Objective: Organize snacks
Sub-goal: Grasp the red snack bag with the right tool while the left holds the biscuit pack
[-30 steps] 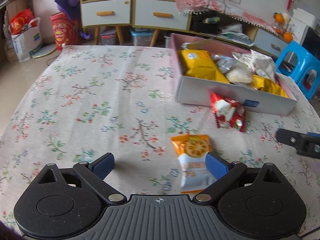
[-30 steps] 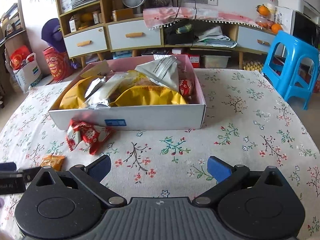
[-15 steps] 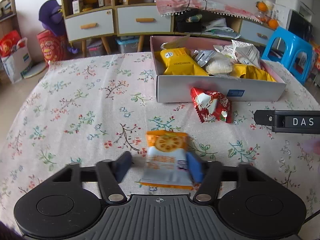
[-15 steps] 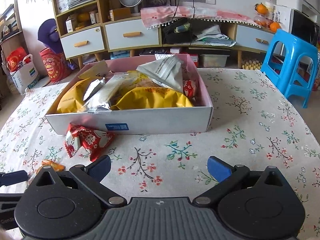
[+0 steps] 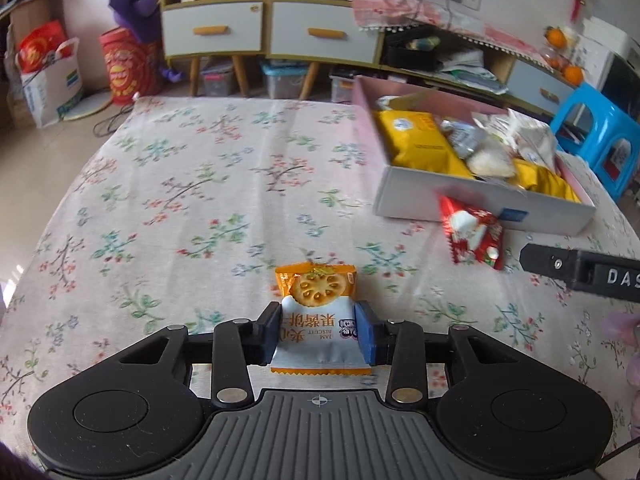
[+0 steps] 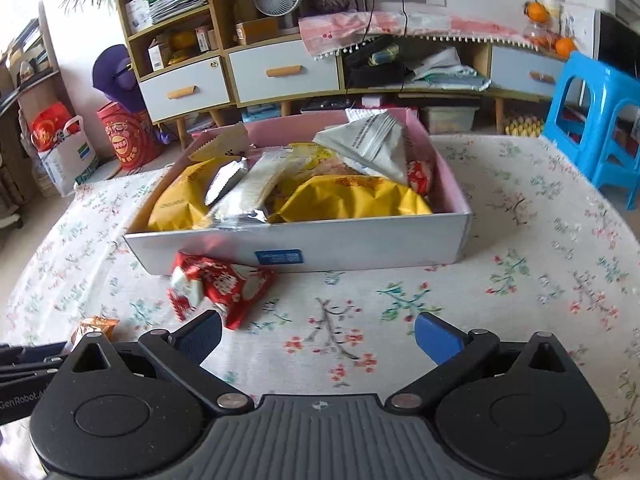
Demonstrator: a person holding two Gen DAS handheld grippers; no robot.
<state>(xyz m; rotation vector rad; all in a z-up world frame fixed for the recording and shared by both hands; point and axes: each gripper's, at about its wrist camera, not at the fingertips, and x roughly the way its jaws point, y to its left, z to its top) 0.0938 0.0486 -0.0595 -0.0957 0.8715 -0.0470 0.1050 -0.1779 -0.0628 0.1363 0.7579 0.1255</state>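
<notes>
An orange and white jam biscuit packet sits between the blue pads of my left gripper. Its jaws are closing and both pads press on the packet's sides, just above the floral tablecloth. A red snack packet lies on the cloth against the front wall of the white and pink box, which is full of snack bags. In the right wrist view my right gripper stands open over bare cloth, with the red packet just ahead of its left finger. The box is straight ahead of it.
The right gripper's black body reaches in from the right, near the red packet. A blue plastic stool stands beyond the table's right edge. Drawers and shelves line the far wall. Open tablecloth lies left of the box.
The left jaws went from wide open to closed on the biscuit packet, which now sits centred between the pads. The right gripper stayed open and edged toward the red packet.
</notes>
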